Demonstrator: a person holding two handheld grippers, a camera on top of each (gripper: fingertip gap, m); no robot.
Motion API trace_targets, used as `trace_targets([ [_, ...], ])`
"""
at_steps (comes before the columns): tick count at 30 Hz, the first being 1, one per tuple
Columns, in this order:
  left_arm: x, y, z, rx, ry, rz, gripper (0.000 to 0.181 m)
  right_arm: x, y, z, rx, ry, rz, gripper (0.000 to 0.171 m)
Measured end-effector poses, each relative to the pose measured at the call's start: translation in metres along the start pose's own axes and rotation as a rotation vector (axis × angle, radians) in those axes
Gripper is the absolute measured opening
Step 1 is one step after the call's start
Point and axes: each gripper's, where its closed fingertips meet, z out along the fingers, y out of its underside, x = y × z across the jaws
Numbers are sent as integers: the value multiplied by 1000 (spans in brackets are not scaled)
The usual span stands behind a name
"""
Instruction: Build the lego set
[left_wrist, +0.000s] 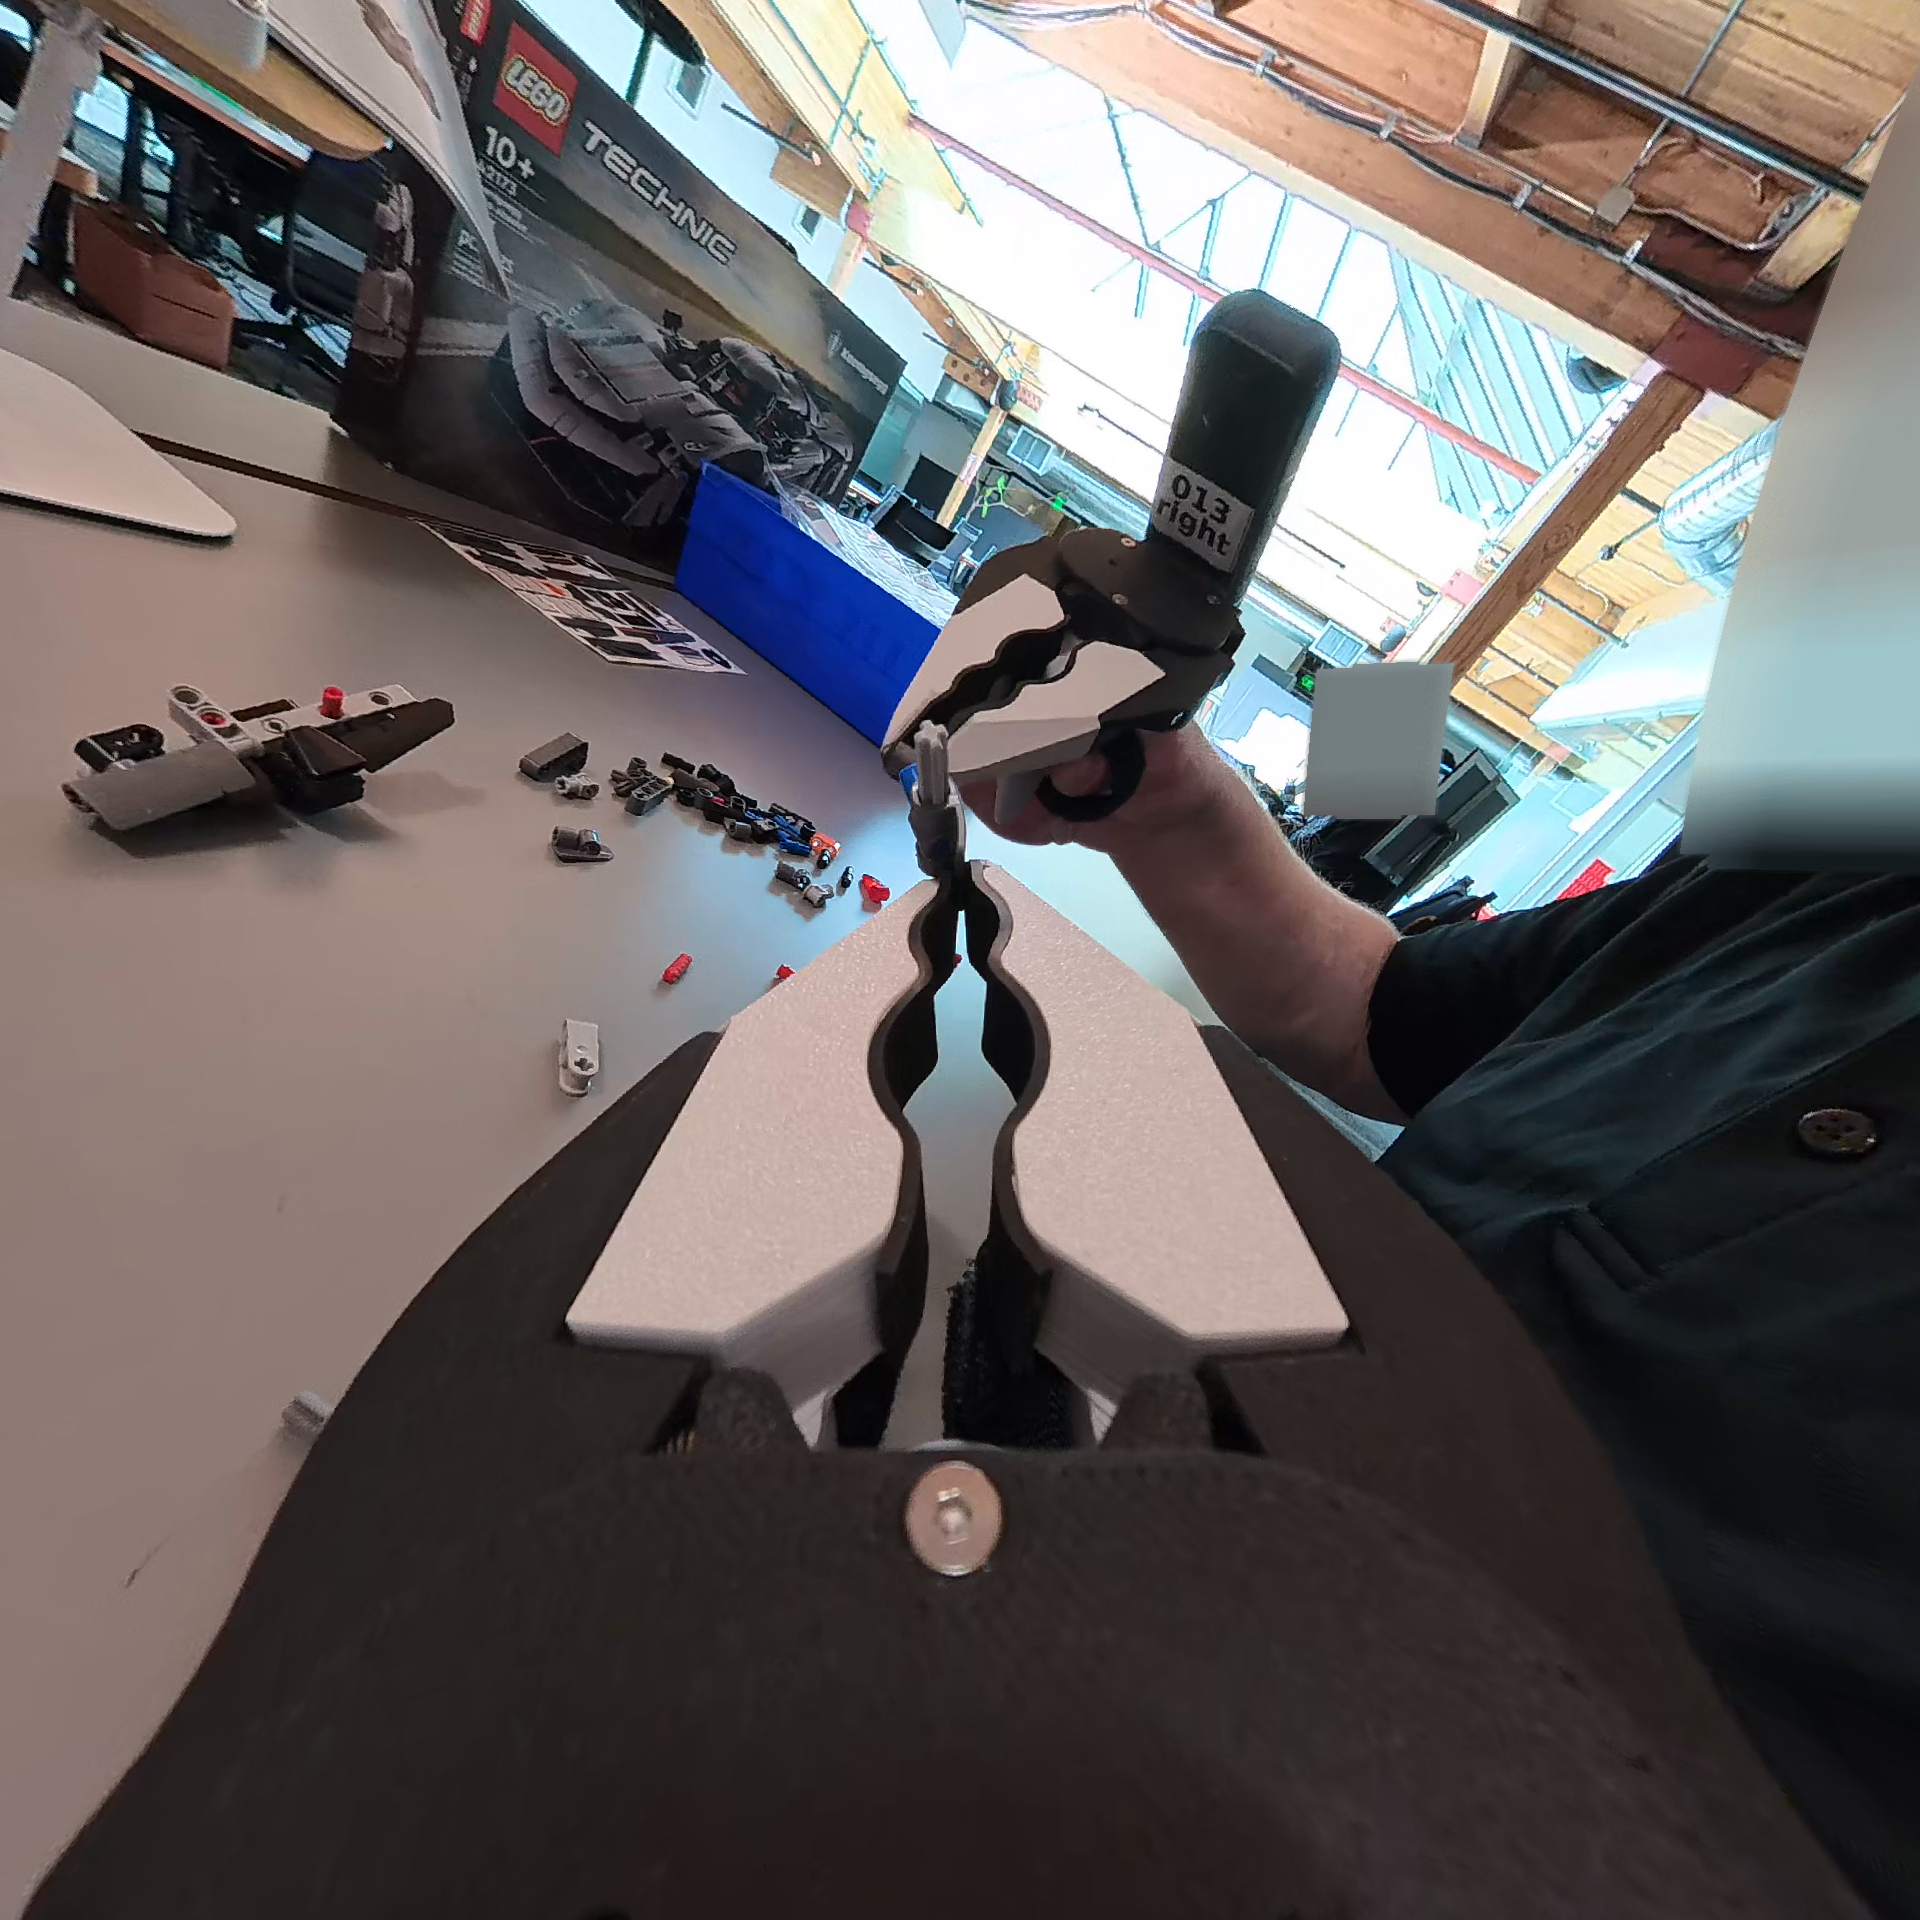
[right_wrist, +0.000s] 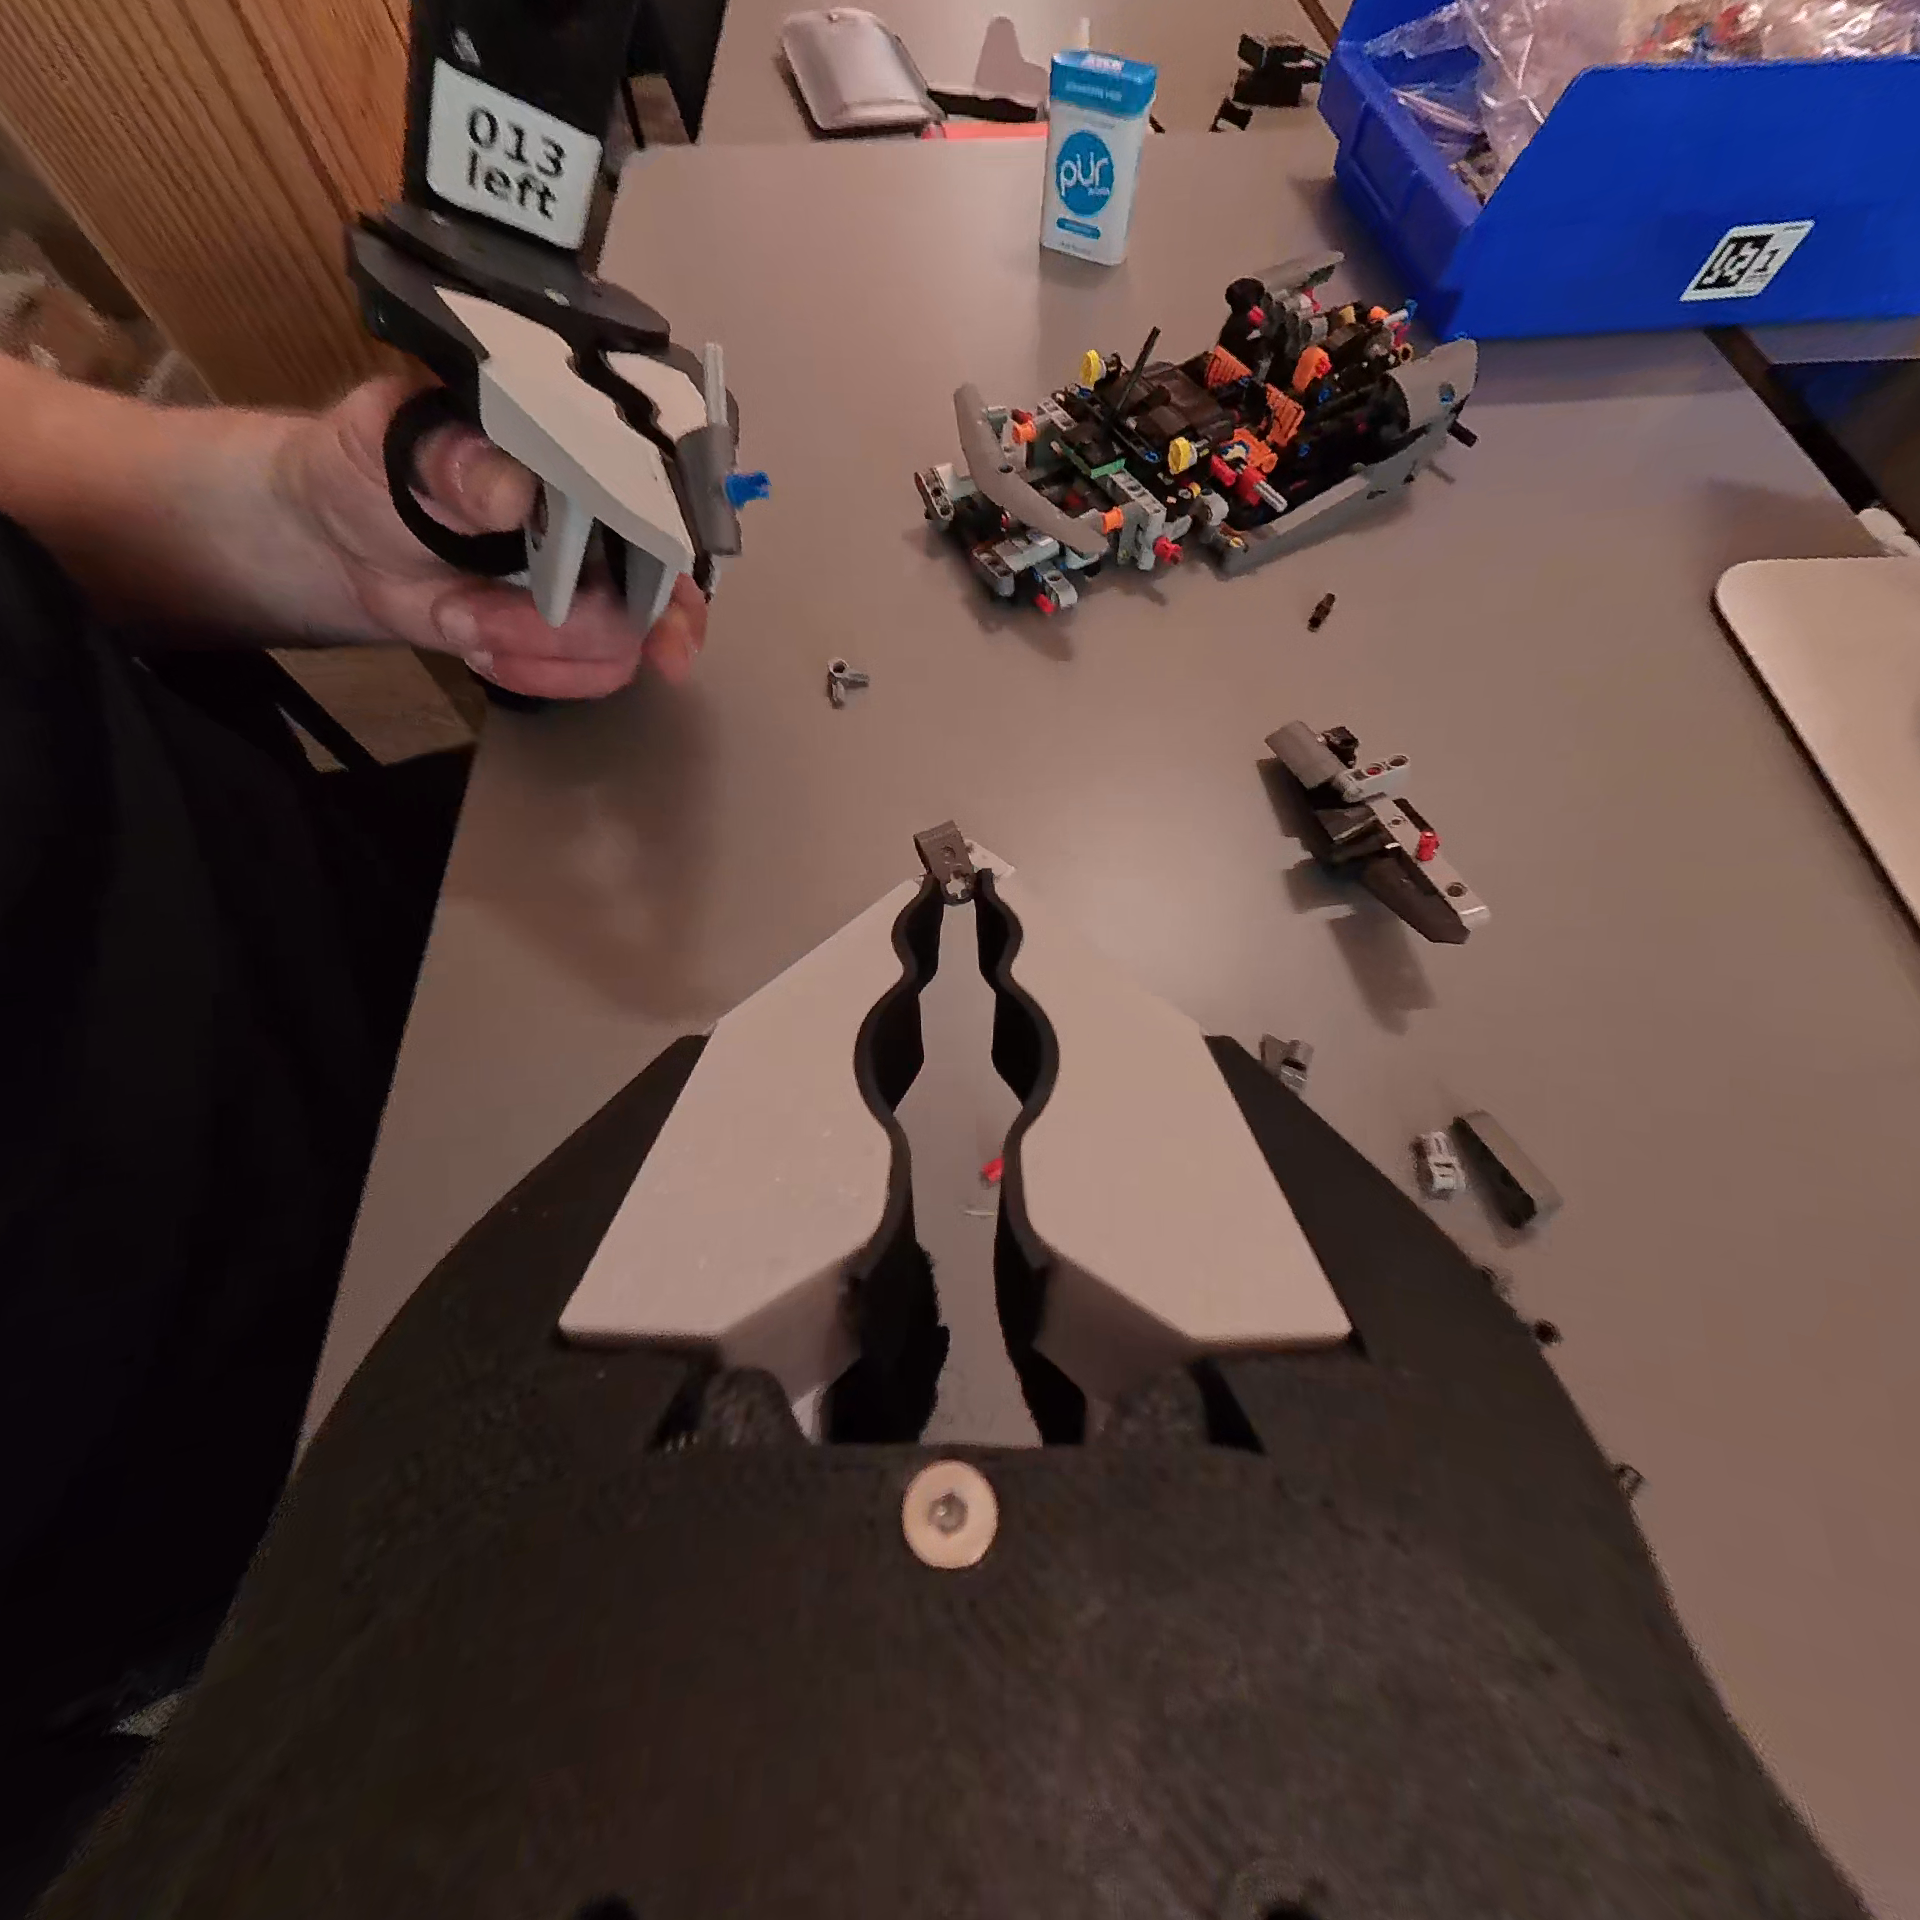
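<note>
Partly hidden, grey connector (right_wrist: 948, 864) in right claw (right_wrist: 951, 891).

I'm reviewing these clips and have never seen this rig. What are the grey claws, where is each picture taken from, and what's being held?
There is no robot here. A person holds a hand-operated two-finger gripper in each hand, and each gripper carries a camera looking along its own fingers.

In the left wrist view, the left gripper is in front and the right gripper is farther off. The right wrist view is the reverse.

The left gripper is shut on a grey Lego beam with a blue pin. The right gripper is shut on a small grey connector.

On the grey table lie a half-built Lego car, a small black and grey sub-assembly, loose pieces, a sticker sheet and a blue bin.
</note>
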Motion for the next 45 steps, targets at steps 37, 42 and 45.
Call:
trace_targets([
  [37,-2,5,-11,-34,-9,7,0,-28,91,42,-454,31,-294,0],
  [42,-3,5,-12,-26,-4,-7,0,-29,63,42,-289,-25,-180,0],
  [45,-3,5,-12,-31,2,-16,0,-17,67,33,-311,-13,-268,1],
])
